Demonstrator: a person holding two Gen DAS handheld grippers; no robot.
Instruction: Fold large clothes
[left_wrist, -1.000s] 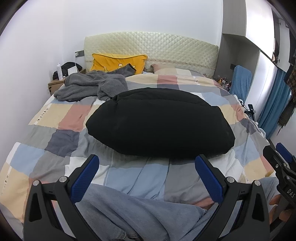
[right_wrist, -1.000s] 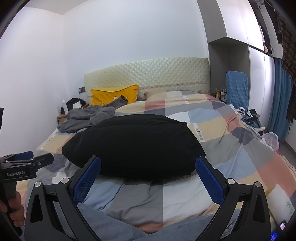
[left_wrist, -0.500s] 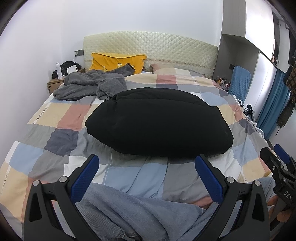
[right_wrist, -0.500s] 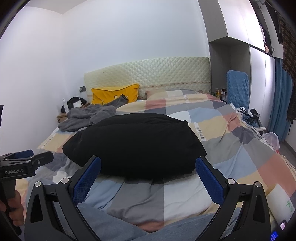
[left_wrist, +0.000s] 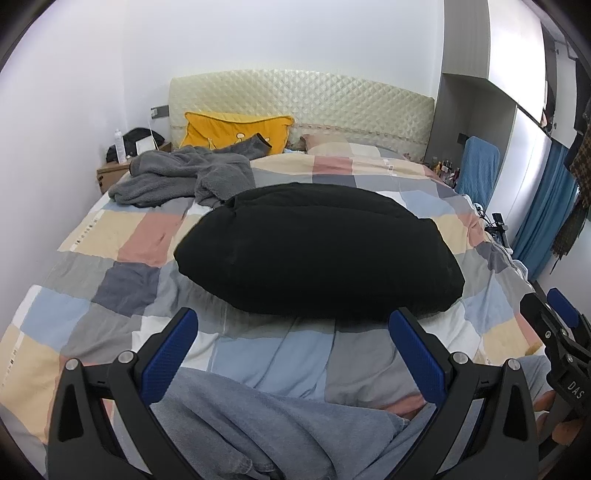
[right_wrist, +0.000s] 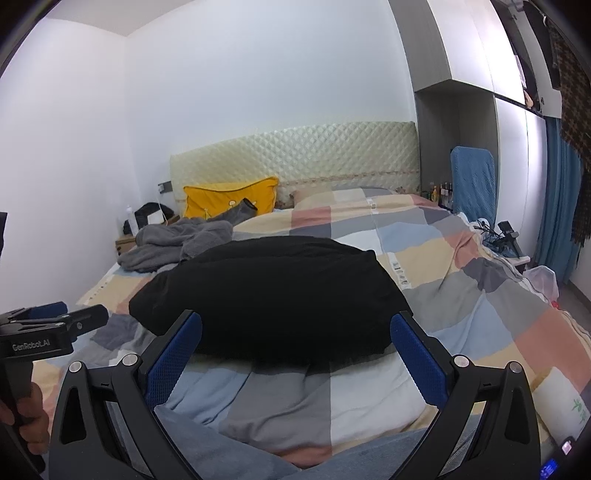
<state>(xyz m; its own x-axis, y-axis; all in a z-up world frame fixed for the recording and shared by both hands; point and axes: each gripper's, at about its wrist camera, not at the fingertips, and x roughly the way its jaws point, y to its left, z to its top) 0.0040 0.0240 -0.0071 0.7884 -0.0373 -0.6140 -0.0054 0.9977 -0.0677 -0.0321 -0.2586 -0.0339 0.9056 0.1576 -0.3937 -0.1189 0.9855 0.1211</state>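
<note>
Centrally on the checked quilt (left_wrist: 122, 236) lies the black garment (left_wrist: 317, 251): a puffy, matte, rounded mound with smooth edges. Behind it, toward the quilted headboard (left_wrist: 303, 99), a fuzzy grey robe (left_wrist: 184, 177) sits crumpled beside a yellow pillow (left_wrist: 229, 127). In front of the garment, left gripper (left_wrist: 291, 339) and right gripper (right_wrist: 295, 343) both hover spread wide, holding nothing, their blue ribbed pads apart.

Bright, even, soft daylight, coming from the right past the tool. Strong fisheye bend, dark vignette at corners. Sharp focus; black garment (left_wrist: 317, 254) shows almost no detail.
</note>
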